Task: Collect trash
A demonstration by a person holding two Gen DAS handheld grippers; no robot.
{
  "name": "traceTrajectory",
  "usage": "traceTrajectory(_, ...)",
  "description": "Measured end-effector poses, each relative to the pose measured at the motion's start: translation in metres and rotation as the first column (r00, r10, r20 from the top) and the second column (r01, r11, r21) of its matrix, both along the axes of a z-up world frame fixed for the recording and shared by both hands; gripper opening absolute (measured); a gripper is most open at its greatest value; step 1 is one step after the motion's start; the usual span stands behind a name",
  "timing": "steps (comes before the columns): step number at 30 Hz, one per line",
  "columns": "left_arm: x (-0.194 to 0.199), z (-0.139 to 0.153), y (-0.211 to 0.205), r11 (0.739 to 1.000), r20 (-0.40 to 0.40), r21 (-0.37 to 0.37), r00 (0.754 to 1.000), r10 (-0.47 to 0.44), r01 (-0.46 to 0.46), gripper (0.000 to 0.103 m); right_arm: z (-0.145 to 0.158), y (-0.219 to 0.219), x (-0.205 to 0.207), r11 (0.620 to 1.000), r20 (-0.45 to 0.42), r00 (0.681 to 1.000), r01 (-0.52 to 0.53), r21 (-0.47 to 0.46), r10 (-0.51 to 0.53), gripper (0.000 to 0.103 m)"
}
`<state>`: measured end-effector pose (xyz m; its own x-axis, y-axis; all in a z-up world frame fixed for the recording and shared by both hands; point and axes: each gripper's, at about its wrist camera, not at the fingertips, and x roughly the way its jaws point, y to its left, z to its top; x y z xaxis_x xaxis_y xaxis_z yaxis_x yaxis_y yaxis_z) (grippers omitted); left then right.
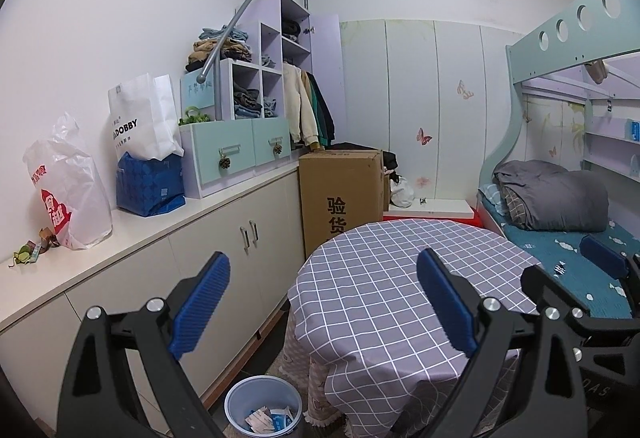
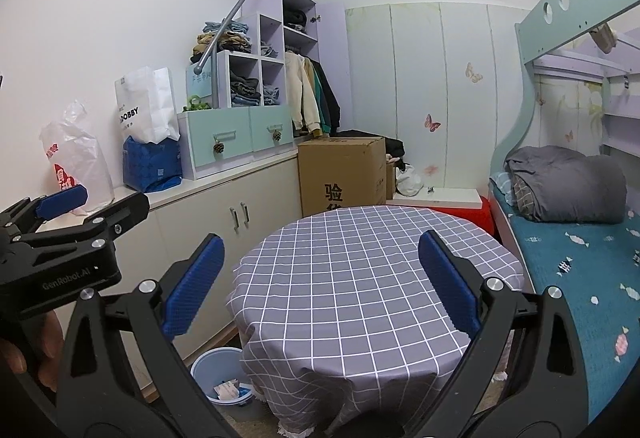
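Bin (image 2: 218,372) half behind tablecloth (image 2: 360,278)

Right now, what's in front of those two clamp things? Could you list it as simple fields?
left gripper: open, holding nothing
right gripper: open, holding nothing
table: round, checked grey cloth, nothing on top
bin: pale blue, on the floor left of the table, wrappers inside
counter: bags along the wall, small scraps at its near end
bed: right side, folded grey quilt
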<state>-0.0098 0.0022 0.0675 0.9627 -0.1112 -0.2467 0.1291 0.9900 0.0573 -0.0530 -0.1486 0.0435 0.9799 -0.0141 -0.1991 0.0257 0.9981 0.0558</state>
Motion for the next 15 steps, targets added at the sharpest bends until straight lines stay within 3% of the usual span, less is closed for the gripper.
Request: traceTrajectory(15,-0.0005,-0.0092,-0.0023,1.000,-0.017,0.000,1.000,0.001,-0.001,0.093,-0.0042,-0.0012,0.0021,1.000,-0.017,1.000,-0.003,0.012,0.003,0.096)
